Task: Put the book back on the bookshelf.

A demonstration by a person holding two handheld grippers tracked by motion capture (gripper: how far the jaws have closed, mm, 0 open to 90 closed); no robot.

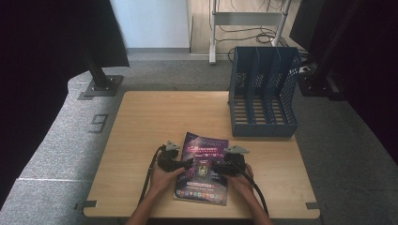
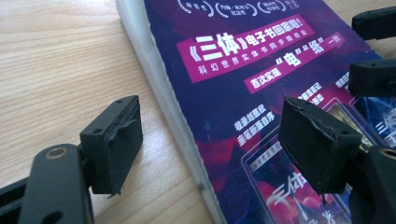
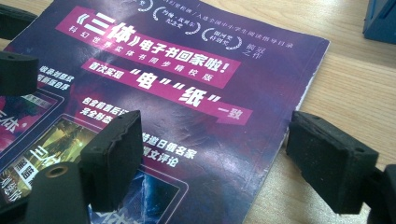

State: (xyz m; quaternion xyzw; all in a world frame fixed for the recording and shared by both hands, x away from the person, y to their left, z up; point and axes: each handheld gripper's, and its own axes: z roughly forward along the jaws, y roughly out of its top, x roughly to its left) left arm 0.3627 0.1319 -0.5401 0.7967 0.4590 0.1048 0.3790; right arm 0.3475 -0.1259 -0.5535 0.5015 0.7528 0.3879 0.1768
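Lying flat near the front edge of the pale wooden worktop (image 1: 141, 140): a purple magazine (image 1: 202, 168). Straddling its left edge, jaws apart, the left claw (image 2: 210, 140); one pad over bare wood, the other above the cover. Straddling its right edge, likewise spread wide and gripping nothing, the right claw (image 3: 233, 158). Readable up close in the gripper views, white Chinese print on magenta banners. Behind the magazine to the right, seen from above, a blue file rack (image 1: 264, 91). Beyond the magazine, grey carpet (image 1: 56, 140), cables and stand legs.
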